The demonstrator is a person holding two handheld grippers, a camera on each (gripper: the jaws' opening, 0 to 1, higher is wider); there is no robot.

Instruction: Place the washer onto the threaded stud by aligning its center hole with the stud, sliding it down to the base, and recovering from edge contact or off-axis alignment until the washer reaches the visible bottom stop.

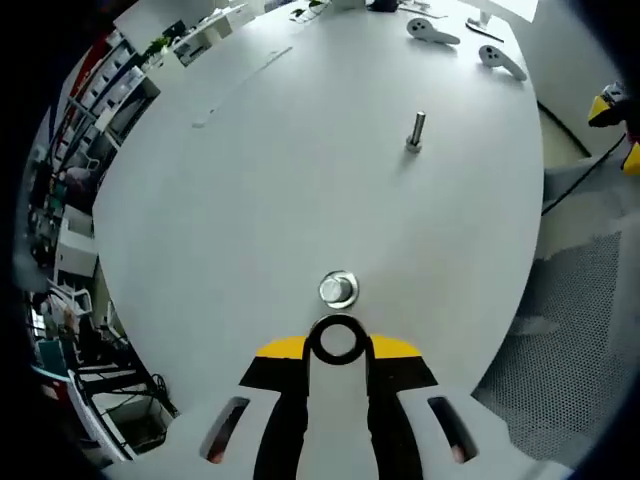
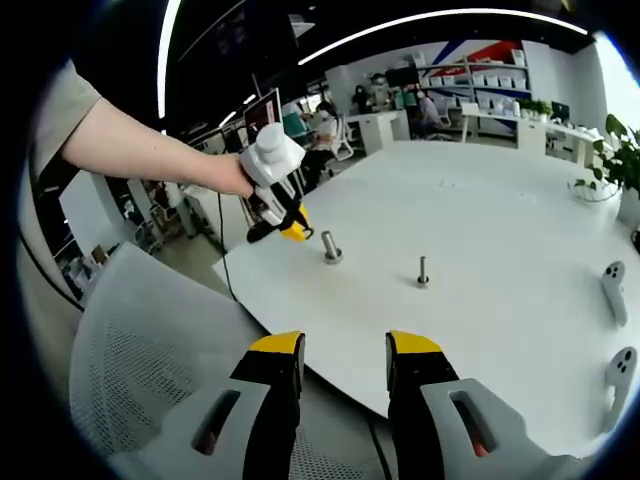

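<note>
**Washer hovering just short of the stud – edge contact is the risk**

In the left gripper view, the left hand-held gripper [image 1: 338,345] has its yellow-tipped jaws drawn together on the washer [image 1: 337,340], a dark ring held flat between the tips with its hole open. The threaded stud [image 1: 339,289] stands upright on the white table [image 1: 250,200] just beyond the ring, seen nearly end-on, close to the table's near edge. Ring and stud look close but not yet threaded; the hole sits just beside the stud top rather than over it. A second stud [image 1: 416,131] stands well apart, toward the middle of the table.

My judgement: if the washer drops from here, its rim may land on the stud's top or catch on the threads and tilt, since the hole is off-axis. A tilted ring could also slip from the pinched tips.

In the right gripper view, the left hand-held gripper [image 2: 283,224] shows beside the nearer stud [image 2: 331,247] at the table's edge, while the right hand-held gripper [image 2: 345,370] hangs with its jaws apart and empty, off the table over a mesh chair [image 2: 140,350].
</note>
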